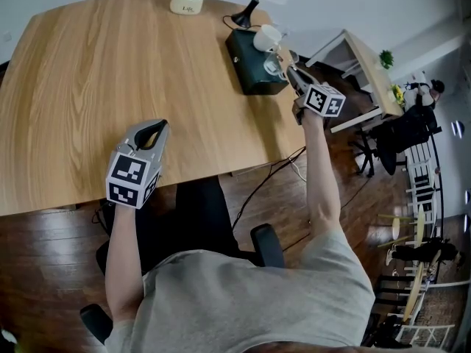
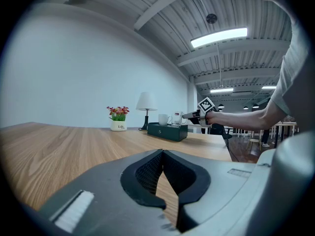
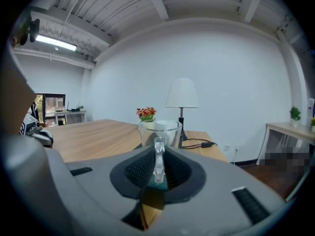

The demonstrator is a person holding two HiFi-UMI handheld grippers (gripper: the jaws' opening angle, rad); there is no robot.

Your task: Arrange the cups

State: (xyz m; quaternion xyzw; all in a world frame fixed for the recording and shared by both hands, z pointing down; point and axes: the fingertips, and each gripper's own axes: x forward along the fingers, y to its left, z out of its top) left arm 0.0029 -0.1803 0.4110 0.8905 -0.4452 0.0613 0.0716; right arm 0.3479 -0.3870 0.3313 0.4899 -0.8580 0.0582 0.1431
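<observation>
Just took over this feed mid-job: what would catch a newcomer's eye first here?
The right gripper pinching the handle of a glass cup at the far right corner of the table, beside a white cup on a dark green box. The left gripper sits shut and empty near its front edge.

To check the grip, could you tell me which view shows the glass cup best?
The right gripper view: the glass cup sits close, handle pinched by the right gripper. The head view shows it small; the left gripper view, tiny and distant.
</observation>
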